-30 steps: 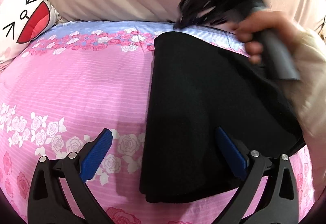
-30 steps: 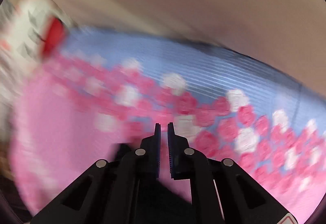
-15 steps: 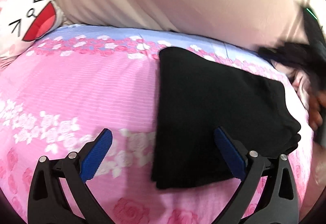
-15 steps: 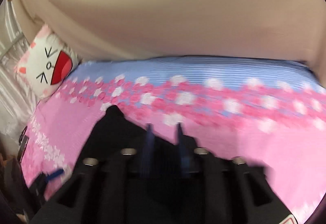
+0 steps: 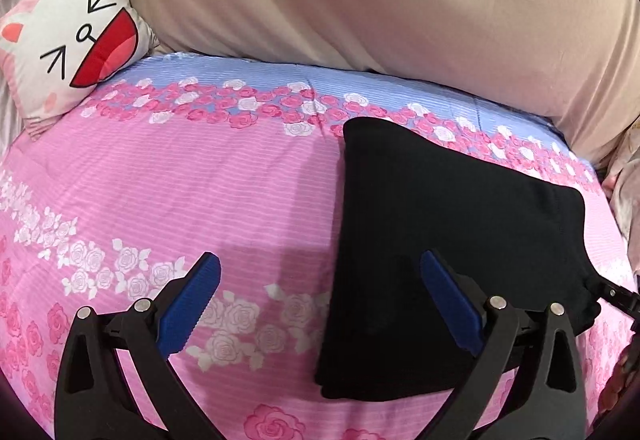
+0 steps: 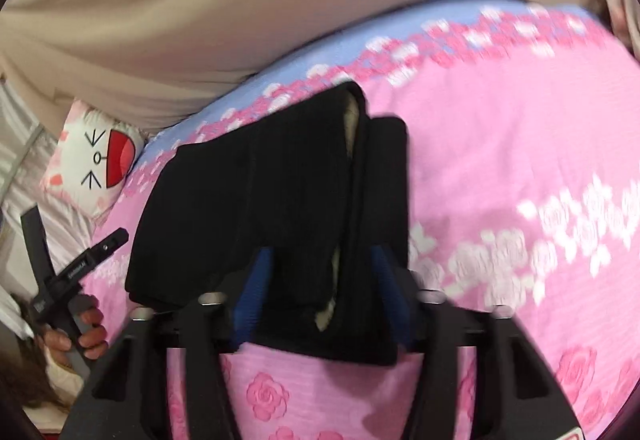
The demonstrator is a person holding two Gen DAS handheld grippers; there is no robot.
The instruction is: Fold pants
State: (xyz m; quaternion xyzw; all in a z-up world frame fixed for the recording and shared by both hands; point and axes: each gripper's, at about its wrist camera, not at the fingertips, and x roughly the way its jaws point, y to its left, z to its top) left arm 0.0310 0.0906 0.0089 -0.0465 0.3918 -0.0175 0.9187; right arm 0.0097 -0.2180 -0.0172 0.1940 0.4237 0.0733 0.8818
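Black pants (image 5: 448, 208) folded into a thick layered rectangle, lying flat on the pink rose-print bedspread (image 5: 200, 192), pale lining showing between layers, left gripper (image 5: 320, 304) spread wide, right gripper (image 6: 324, 292) parted, straddling the near edge, cat-face cushion (image 5: 72, 52) far left

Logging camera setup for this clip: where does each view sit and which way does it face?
Left wrist: on the left hand-held gripper, open above the pink floral bedsheet, facing the beige headboard; folded black pants right.
Right wrist: on the right hand-held gripper, fingers open astride the pants' near end; the person's left hand shows.
Shared: pants, sheet, white cartoon-cat pillow.
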